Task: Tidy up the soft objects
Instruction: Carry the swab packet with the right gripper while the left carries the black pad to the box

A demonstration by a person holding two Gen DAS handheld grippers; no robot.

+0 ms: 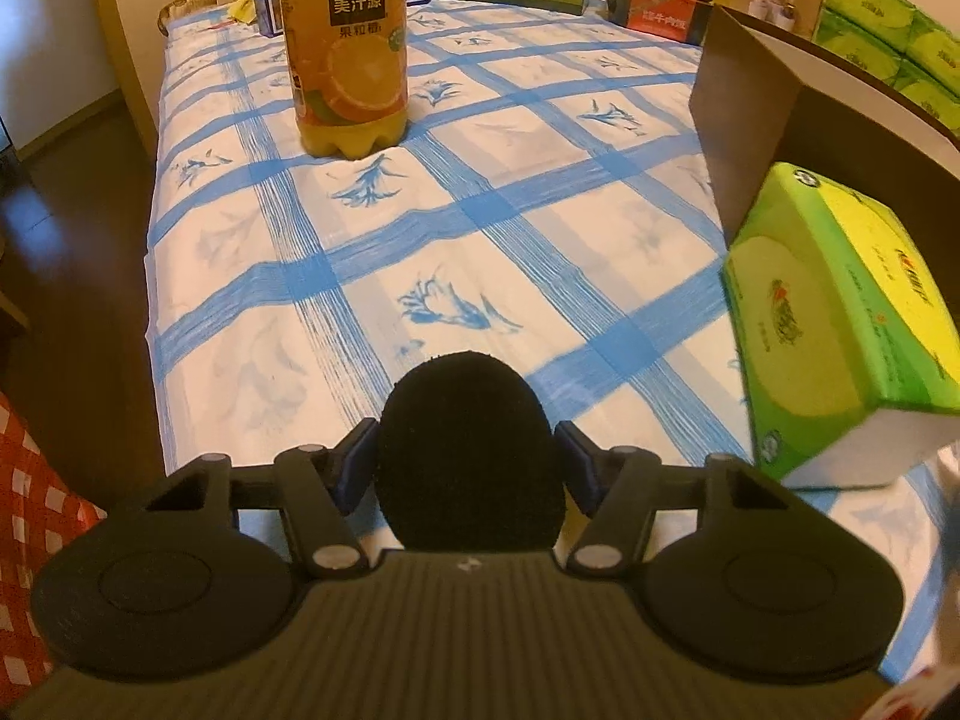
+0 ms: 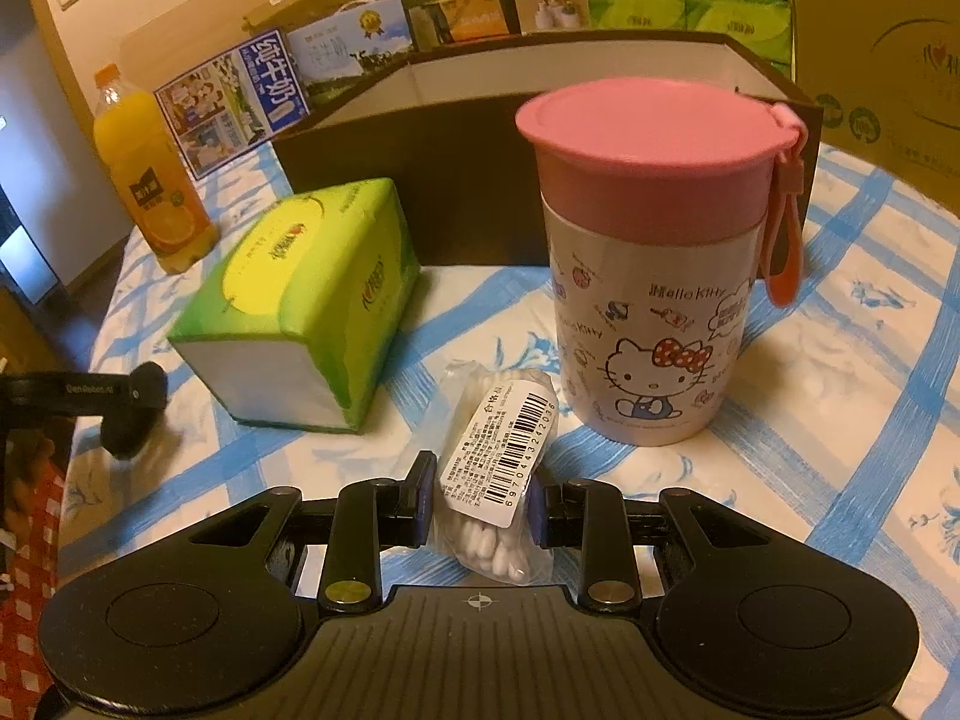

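Checked tablecloth (image 2: 840, 420), left tongs (image 1: 467, 456) clamping black pad (image 1: 468, 450), right tongs (image 2: 480, 498) gripping cotton-swab bag (image 2: 498, 468), lidded cup (image 2: 654, 264)

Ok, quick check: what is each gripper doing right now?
Left gripper: shut on a round black fuzzy pad.
Right gripper: shut on a clear plastic bag of white cotton swabs.

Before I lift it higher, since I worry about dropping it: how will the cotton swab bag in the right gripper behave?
The cotton swab bag is thin clear plastic, so it probably sags and feels slippery. The right gripper pinches only its middle, so the loose swabs may shift. It looks light and unlikely to break.
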